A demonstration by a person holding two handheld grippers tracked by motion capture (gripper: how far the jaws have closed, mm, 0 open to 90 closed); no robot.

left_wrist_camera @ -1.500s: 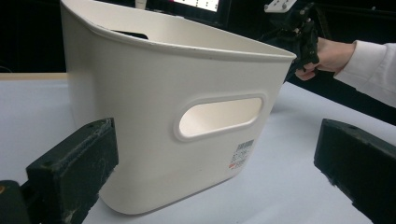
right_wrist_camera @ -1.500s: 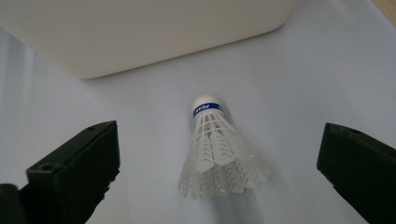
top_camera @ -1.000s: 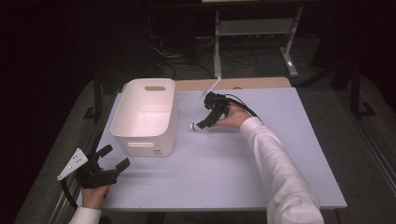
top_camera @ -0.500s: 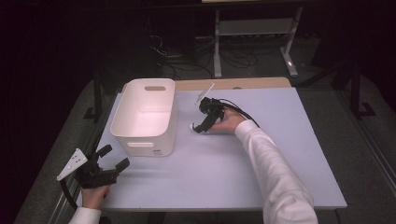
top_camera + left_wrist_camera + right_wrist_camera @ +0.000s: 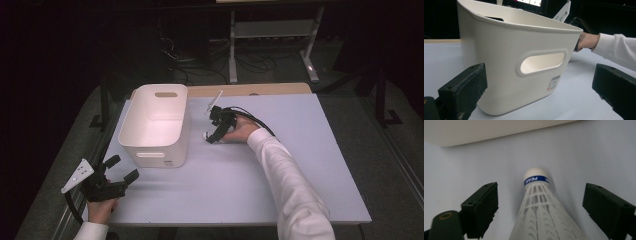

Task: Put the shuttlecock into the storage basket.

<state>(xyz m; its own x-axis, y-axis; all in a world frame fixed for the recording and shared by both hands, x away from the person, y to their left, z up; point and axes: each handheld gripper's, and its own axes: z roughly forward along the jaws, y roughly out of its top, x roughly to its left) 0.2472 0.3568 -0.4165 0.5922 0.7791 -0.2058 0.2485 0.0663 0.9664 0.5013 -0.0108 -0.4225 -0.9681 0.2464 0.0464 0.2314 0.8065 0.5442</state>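
High view looks down on the table [image 5: 300, 165]; left gripper view faces the bin [image 5: 506, 62] closely, seen from above too.

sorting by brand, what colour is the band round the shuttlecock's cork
Blue with white lettering, on the shuttlecock; clearest in the right gripper view.

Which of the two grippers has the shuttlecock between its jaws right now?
The right gripper, just right of the white bin: its jaws, just closing, straddle the shuttlecock. The left gripper sits open at the table's near corner.
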